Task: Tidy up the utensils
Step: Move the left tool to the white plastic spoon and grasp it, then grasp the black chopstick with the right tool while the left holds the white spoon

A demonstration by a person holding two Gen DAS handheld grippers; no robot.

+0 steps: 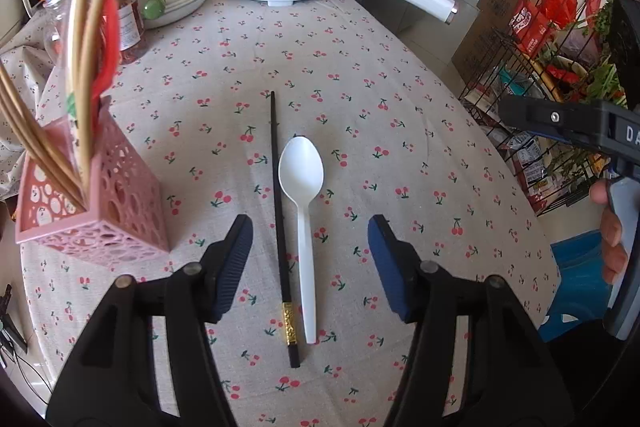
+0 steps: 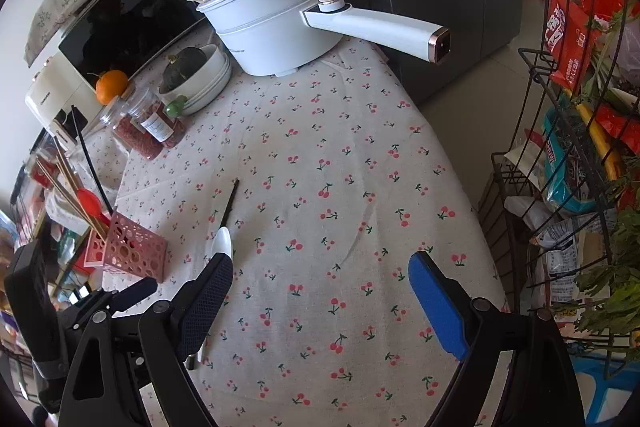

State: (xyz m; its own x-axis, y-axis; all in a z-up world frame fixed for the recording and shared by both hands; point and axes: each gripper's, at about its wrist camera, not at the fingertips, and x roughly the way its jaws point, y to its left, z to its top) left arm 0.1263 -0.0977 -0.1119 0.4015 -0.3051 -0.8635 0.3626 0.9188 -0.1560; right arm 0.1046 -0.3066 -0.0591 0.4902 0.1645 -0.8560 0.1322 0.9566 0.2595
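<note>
The left gripper [image 1: 310,267] hangs above the cloth with its jaws partly open and nothing held; between them, not touched, lie the black chopstick [image 1: 280,223] and, just beside it, the white spoon [image 1: 303,211]. To do this step well, I think it should choose one utensil, center the jaws on that handle alone and close low, then carry it to the pink holder [image 1: 96,203] at the left. The right gripper [image 2: 320,301] is wide open and empty over bare cloth.
</note>
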